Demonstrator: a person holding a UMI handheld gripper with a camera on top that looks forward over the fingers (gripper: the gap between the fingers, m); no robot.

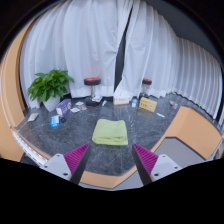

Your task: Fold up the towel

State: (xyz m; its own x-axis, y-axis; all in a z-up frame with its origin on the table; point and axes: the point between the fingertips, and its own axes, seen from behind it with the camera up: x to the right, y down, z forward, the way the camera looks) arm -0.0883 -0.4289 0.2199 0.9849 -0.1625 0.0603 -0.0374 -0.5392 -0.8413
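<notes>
A light green towel (pixel 111 131) lies folded into a rough rectangle on the dark grey marbled tabletop (pixel 120 155), well ahead of my fingers and between their lines. My gripper (pixel 111 158) is open and empty, held above the table's near edge. Its two magenta pads (pixel 76 157) stand wide apart, with bare tabletop and the table's tan edge between them.
A potted green plant (pixel 49 86) stands at the far left. Small items (pixel 62 111) lie near it. A stool (pixel 93 88) stands behind the table. A box (pixel 147 104) and other bits sit at the far right. White curtains (pixel 110 45) hang behind.
</notes>
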